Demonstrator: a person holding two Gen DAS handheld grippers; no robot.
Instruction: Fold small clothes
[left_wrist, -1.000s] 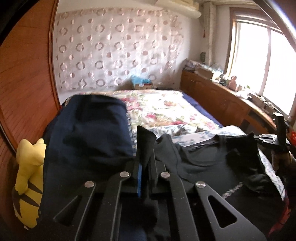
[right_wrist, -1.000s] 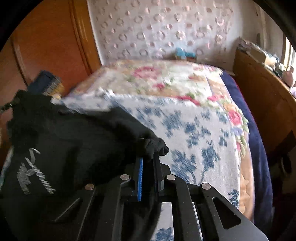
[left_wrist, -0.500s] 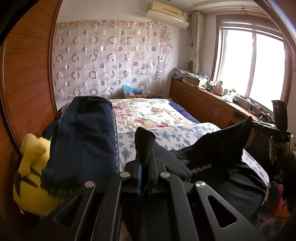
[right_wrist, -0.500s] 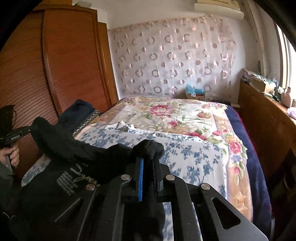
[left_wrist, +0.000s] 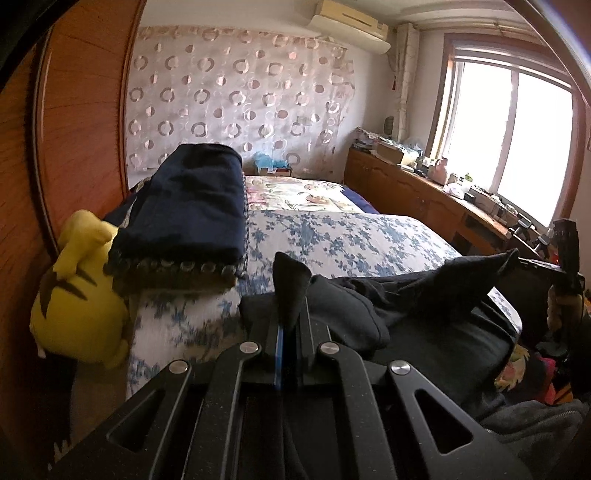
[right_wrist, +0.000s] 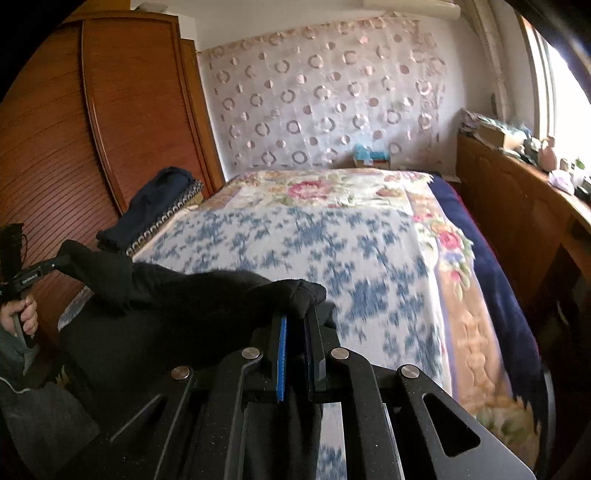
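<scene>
A black garment (left_wrist: 424, 325) is held up between both grippers at the near end of the bed. My left gripper (left_wrist: 290, 317) is shut on one corner of it; the cloth sticks up as a peak between the fingers. My right gripper (right_wrist: 295, 321) is shut on another corner of the black garment (right_wrist: 184, 306). In the left wrist view the right gripper (left_wrist: 517, 258) shows at far right with the cloth stretched to it. In the right wrist view the left gripper (right_wrist: 61, 260) shows at far left. The garment sags between them.
The bed (right_wrist: 332, 240) has a blue-flowered cover and a pink-flowered quilt (right_wrist: 321, 188) beyond. A folded navy blanket (left_wrist: 192, 206) and a yellow plush toy (left_wrist: 74, 295) lie by the wooden wardrobe (right_wrist: 74, 129). A wooden sideboard (left_wrist: 424, 192) runs under the window.
Both grippers have lifted and pulled back toward the near end of the bed with the black garment. It has come off the cover and now hangs stretched between them.
</scene>
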